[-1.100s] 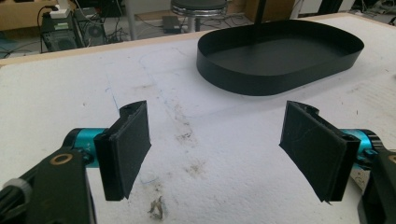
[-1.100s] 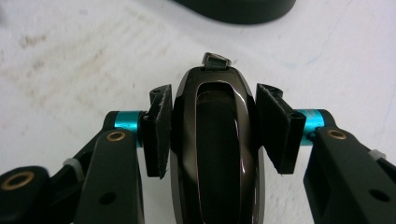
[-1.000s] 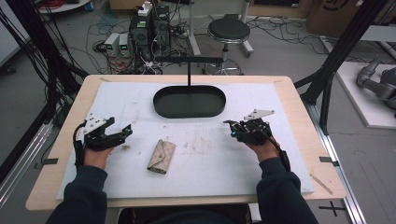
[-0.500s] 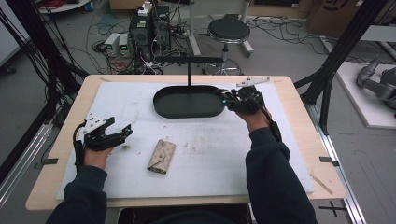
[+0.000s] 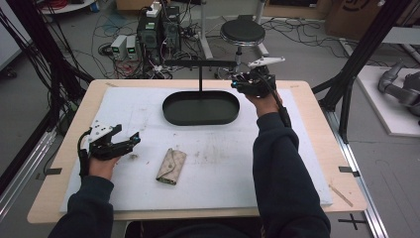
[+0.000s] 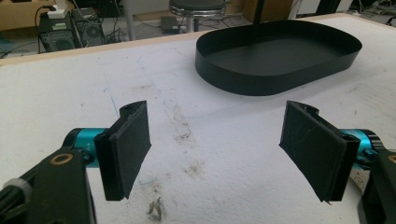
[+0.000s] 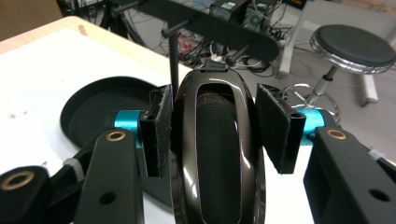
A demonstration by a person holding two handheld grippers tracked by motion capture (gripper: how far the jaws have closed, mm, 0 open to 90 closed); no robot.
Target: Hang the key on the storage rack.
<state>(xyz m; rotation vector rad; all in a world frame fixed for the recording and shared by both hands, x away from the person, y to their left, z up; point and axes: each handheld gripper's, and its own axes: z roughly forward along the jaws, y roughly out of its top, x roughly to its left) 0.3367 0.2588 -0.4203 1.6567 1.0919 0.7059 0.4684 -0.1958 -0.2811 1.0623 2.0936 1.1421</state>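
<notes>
**Right gripper lifts a glossy oval piece toward the stand**

Since a second ago the right gripper (image 5: 243, 83) has travelled from the near right of the white mat up and away to the far rim of the black oval tray (image 5: 173, 111), beside the stand's crossbar (image 5: 198, 63); the left gripper (image 5: 124, 142) has kept its place. In the right gripper view the jaws are clamped on a dark brown glossy oval object (image 7: 217, 154), pads (image 7: 159, 128) pressing its two long flanks. It has a polished hard rim around a matte, grained recess, with a small black tab at its far end; possibly an ear cup or case, though the close view doesn't settle it. Likely stiff and light, but the slick curved shell could slide, so gripping across the narrow width at mid-length, as now, seems soundest. The left gripper rests with jaws spread and nothing between them, beside a beige wallet (image 5: 171, 166) on the mat.
</notes>
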